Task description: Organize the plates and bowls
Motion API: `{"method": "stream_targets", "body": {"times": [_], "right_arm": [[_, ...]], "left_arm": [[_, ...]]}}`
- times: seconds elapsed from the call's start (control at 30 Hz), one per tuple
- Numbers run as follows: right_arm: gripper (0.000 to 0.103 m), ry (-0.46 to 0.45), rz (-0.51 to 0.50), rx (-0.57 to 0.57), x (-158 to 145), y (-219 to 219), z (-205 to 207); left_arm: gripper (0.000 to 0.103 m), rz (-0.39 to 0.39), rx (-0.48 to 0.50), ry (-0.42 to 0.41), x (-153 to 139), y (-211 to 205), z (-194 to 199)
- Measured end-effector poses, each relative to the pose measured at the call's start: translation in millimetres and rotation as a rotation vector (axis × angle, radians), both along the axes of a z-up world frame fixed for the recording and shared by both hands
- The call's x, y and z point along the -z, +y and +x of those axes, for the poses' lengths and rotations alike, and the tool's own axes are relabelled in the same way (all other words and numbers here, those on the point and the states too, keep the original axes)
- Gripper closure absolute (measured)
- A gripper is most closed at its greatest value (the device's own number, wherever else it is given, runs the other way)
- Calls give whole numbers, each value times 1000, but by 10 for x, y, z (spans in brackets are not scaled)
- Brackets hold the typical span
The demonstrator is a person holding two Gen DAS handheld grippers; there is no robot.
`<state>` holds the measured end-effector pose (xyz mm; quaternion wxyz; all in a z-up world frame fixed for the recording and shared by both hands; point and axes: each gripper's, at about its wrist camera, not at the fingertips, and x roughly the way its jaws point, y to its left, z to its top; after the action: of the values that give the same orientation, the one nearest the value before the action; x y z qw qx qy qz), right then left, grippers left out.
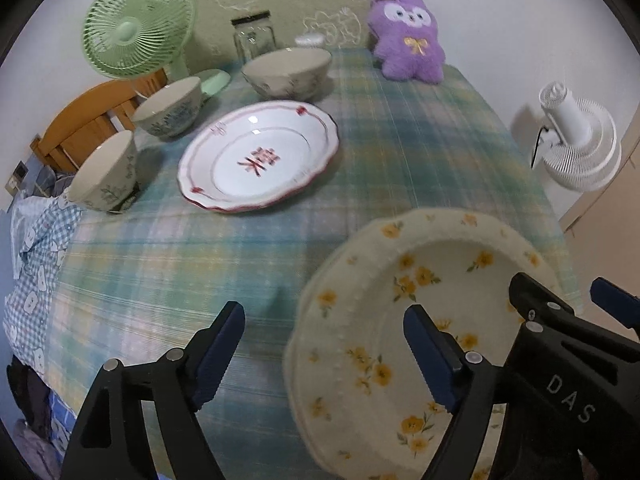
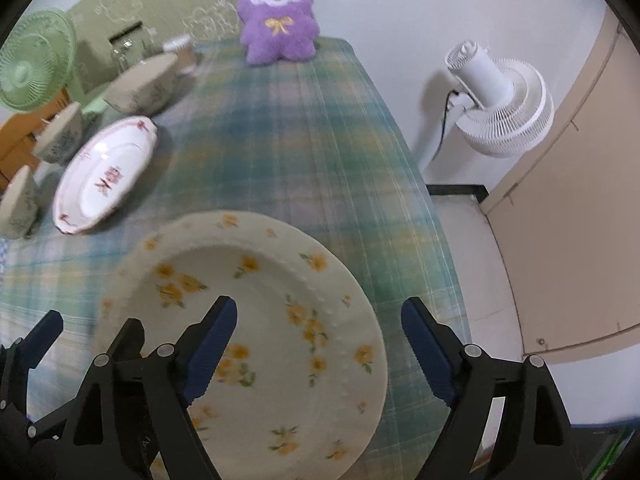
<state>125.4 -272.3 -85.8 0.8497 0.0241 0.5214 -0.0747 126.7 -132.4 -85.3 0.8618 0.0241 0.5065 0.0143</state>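
A cream plate with yellow flowers (image 1: 440,264) (image 2: 260,240) lies on the plaid tablecloth near the front edge. My left gripper (image 1: 323,314) (image 2: 94,324) hovers open over its left rim, with no pad touching it. My right gripper (image 2: 319,306) (image 1: 560,292) stands open above the plate's right half, also clear of it. Farther back on the left lies a white plate with a red rim and a red character (image 1: 260,156) (image 2: 104,176). Three cream bowls with leaf patterns stand around that plate: a large one (image 1: 288,70), a middle one (image 1: 170,106) and a near one (image 1: 106,178).
At the table's back stand a green fan (image 1: 136,26), a glass jar (image 1: 254,36) and a purple plush toy (image 1: 408,36). A white fan (image 2: 500,108) stands on the floor beyond the right table edge. On the left are a wooden chair (image 1: 84,128) and a checked cloth (image 1: 40,240).
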Motion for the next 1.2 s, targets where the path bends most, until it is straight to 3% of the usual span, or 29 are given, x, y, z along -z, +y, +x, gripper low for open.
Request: {"method": "stream_targets", "body": {"times": [0.27, 0.53, 0.67, 0.87, 1.2], "right_arm": [[16, -111, 58, -129, -441, 303, 125], [16, -113, 96, -167, -581, 629, 418], [16, -116, 96, -148, -579, 840, 588], [16, -144, 76, -128, -513, 1158, 823], [16, -114, 60, -91, -171, 1426, 1254]], "left_arm": [[20, -24, -75, -82, -403, 309, 34], [20, -25, -97, -120, -538, 677, 280], [22, -48, -88, -122, -507, 887, 447], [24, -21, -79, -133, -428, 1151, 743], [29, -19, -42, -91, -85, 1400, 1229]]}}
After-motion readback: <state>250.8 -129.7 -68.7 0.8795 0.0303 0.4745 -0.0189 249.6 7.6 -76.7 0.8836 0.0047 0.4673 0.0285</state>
